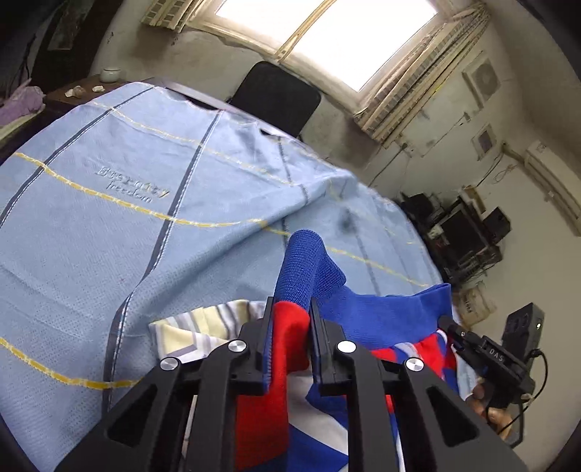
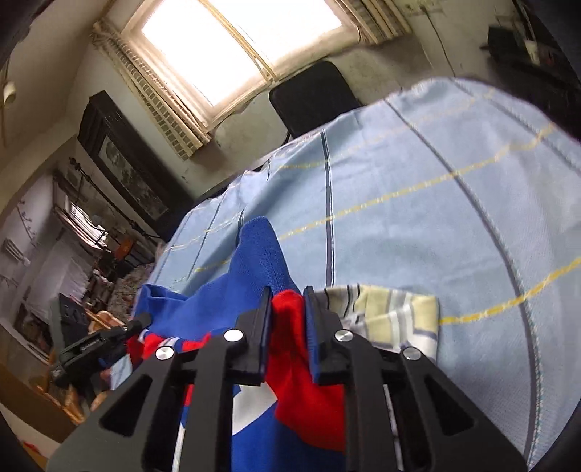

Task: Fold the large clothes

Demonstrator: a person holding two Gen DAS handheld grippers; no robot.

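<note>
Only left wrist view shows embroidered lettering [image 1: 132,184].

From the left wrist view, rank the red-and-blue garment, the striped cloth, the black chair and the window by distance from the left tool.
1. Red-and-blue garment, clamped between its fingers.
2. Striped cloth, just left.
3. Black chair, beyond the bed.
4. Window, top, farthest.

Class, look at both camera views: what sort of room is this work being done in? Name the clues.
Probably a lived-in room at home, likely a bedroom or study: a light blue cover spread over the work surface, a curtained window, and a black chair behind it.
</note>
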